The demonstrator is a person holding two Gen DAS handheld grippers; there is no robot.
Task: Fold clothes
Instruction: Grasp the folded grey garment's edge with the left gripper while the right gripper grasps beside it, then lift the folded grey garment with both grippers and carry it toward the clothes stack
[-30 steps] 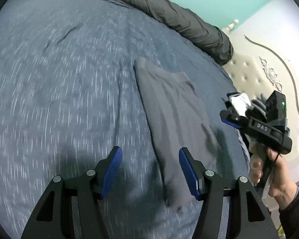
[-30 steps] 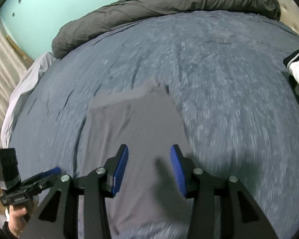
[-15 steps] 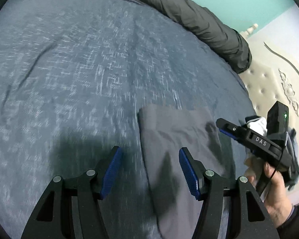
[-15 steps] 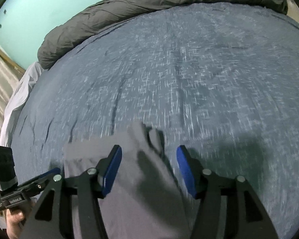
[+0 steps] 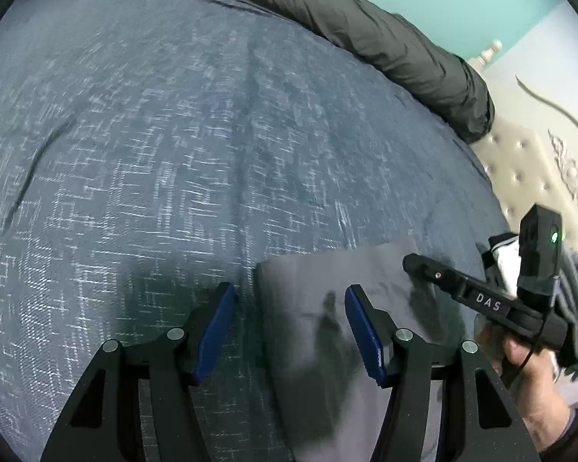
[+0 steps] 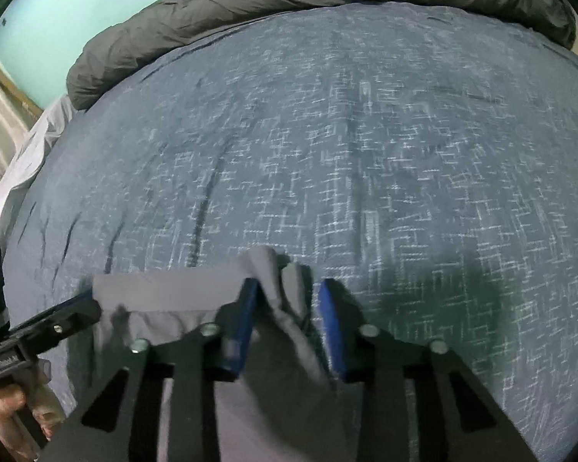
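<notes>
On the blue-grey bedspread, your grey garment lies near the edge closest to you, well apart from the dark duvet rolled along the far side. Your left gripper stands wide, its blue pads spread over the garment's far left corner, one pad above the bedspread and the other above the cloth; nothing sits between them. Your right gripper is narrower, with a bunched ridge of the garment's far right corner rising between its blue pads. Whether the pads actually pinch the cloth, you cannot tell from either view. Seen from the left wrist, that gripper's tip rests at the garment's right corner, with the tufted headboard beyond it.
</notes>
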